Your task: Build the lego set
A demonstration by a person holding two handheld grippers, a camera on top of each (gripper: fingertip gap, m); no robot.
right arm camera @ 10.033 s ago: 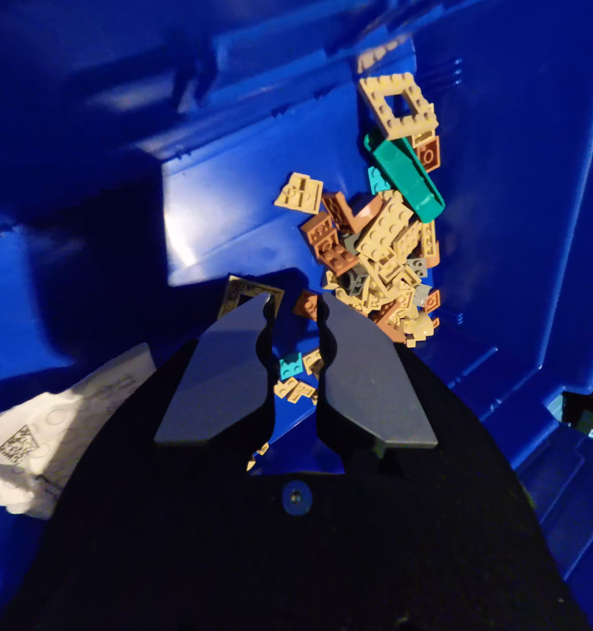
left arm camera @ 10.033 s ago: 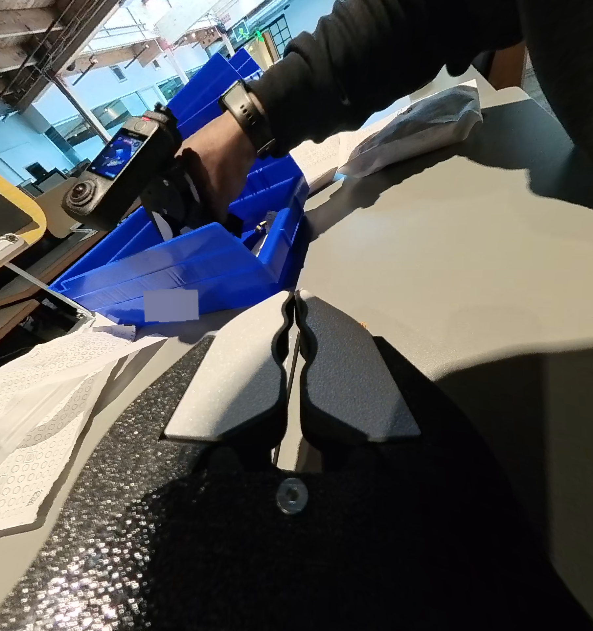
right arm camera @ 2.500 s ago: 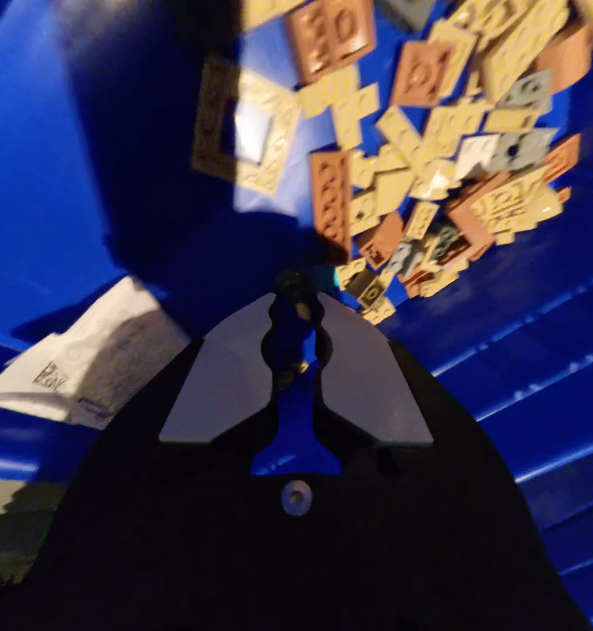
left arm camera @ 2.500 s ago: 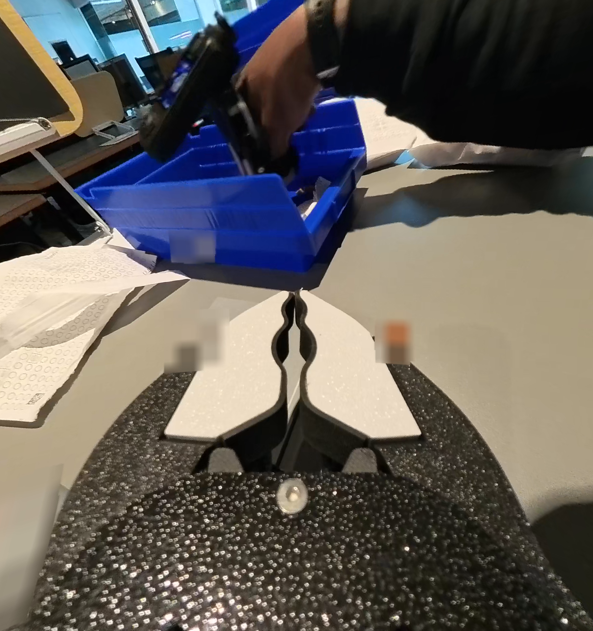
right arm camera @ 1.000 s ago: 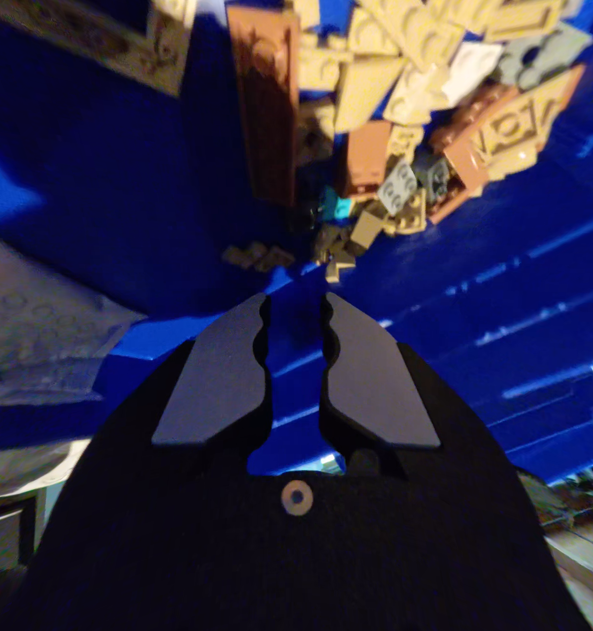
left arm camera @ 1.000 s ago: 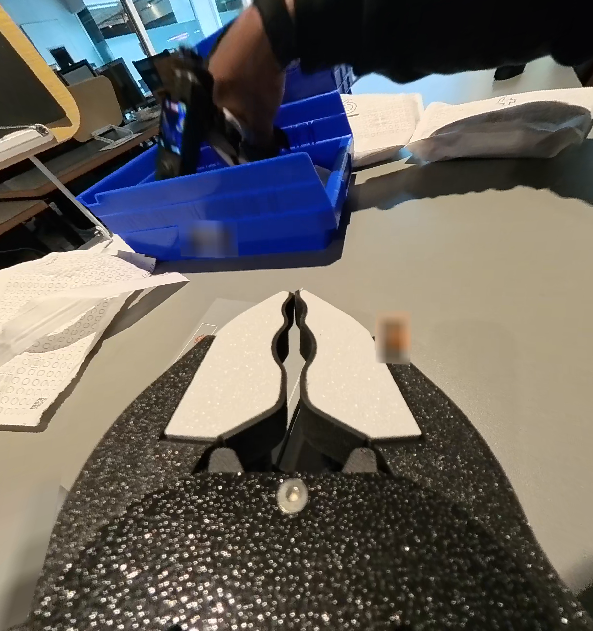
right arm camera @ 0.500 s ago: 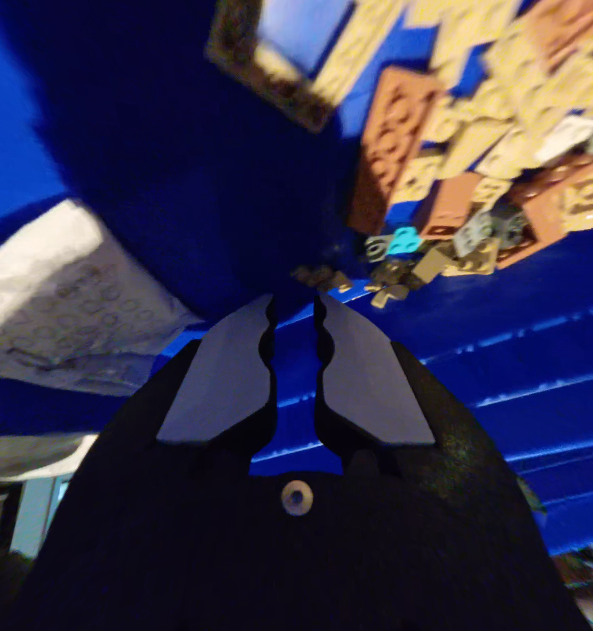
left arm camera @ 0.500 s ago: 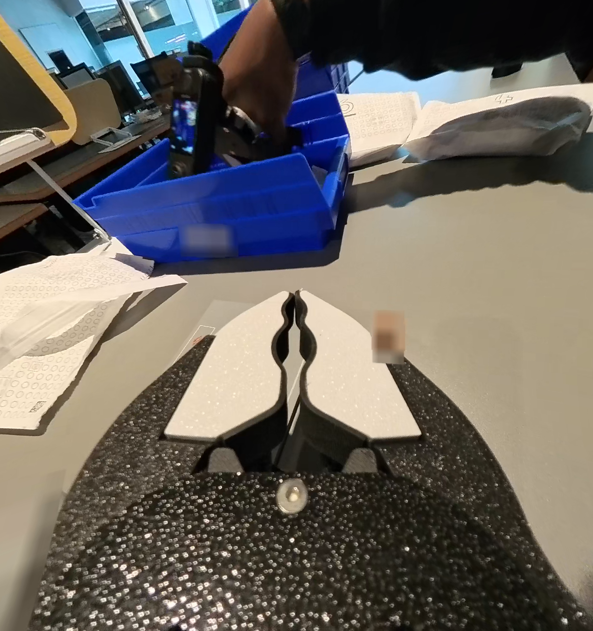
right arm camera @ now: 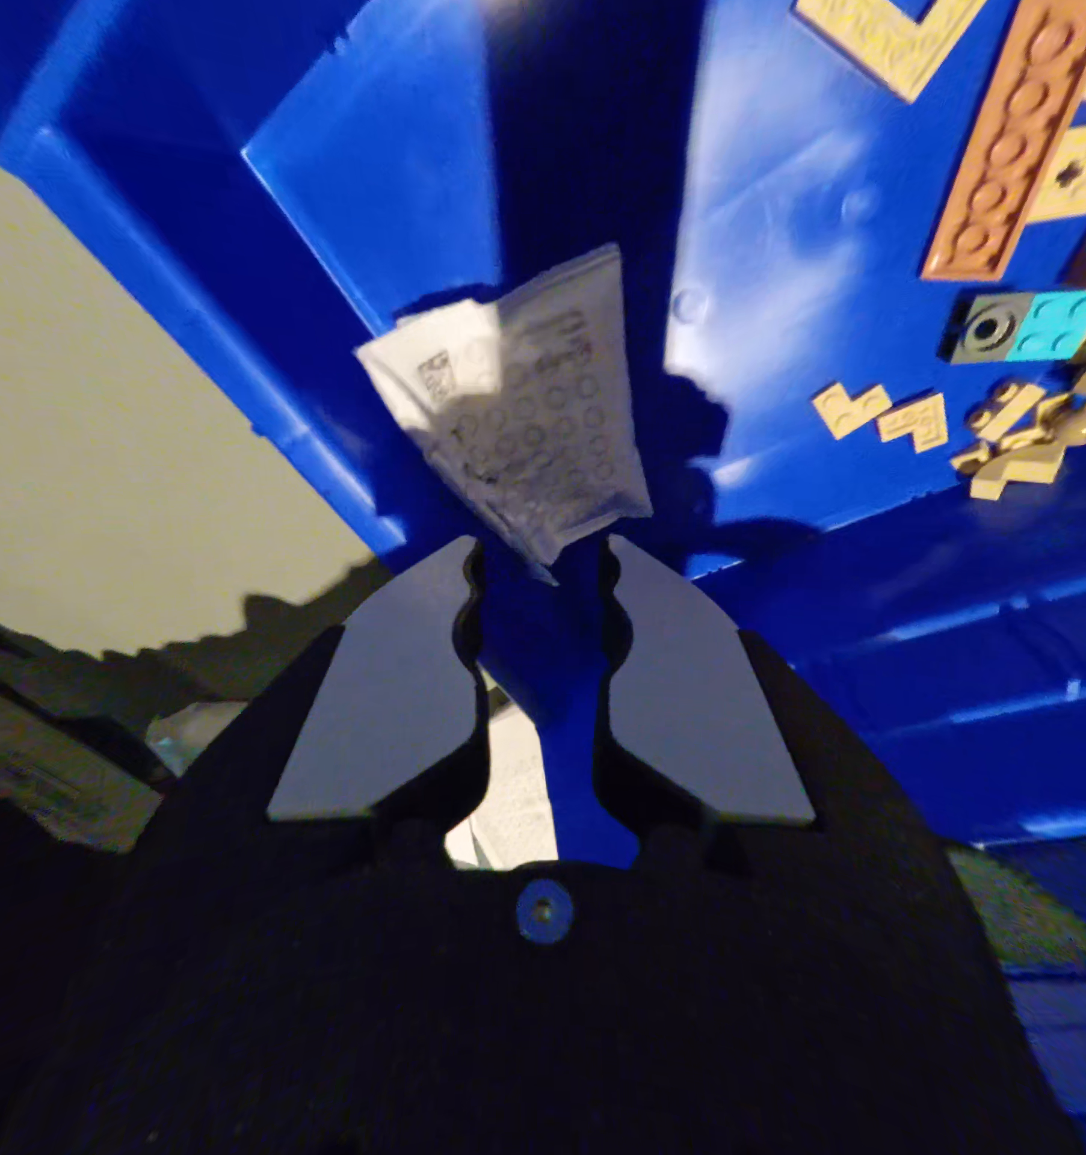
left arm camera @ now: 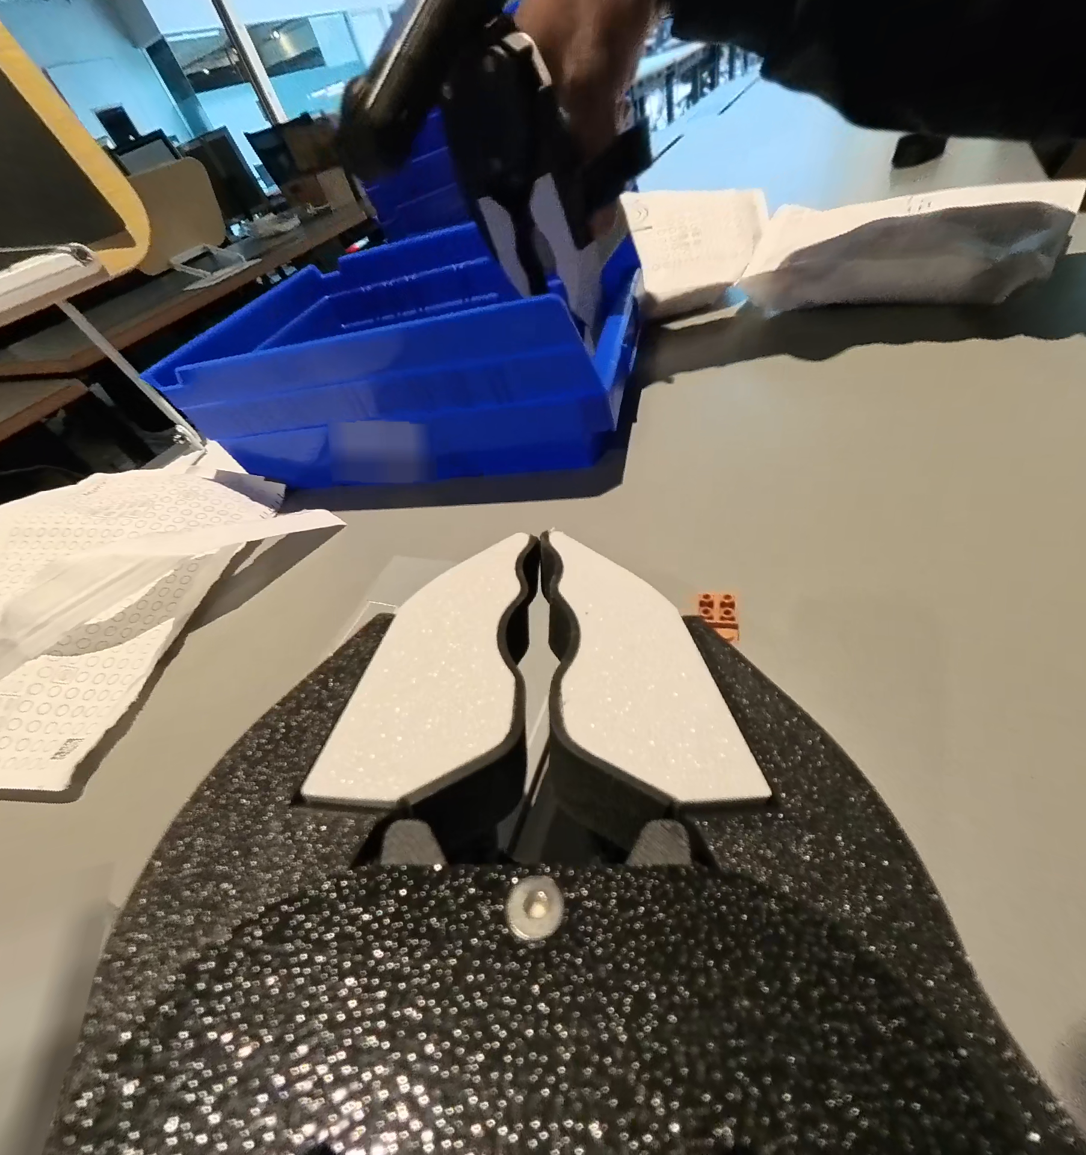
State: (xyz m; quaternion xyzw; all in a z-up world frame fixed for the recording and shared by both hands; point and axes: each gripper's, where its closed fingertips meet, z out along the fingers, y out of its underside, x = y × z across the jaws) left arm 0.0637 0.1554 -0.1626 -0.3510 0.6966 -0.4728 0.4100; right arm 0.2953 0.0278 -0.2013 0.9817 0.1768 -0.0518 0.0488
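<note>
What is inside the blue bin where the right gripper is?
The blue bin holds a white paper bag and loose Lego pieces in tan, brown, grey and teal. The open right gripper hides the floor below.

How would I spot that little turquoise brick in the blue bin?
Look inside the blue bin, at the loose lego pieces on the right of the right wrist view. Below the long brown plate lies the turquoise brick, beside a grey round-holed piece. Everything else nearby is tan or brown.
</note>
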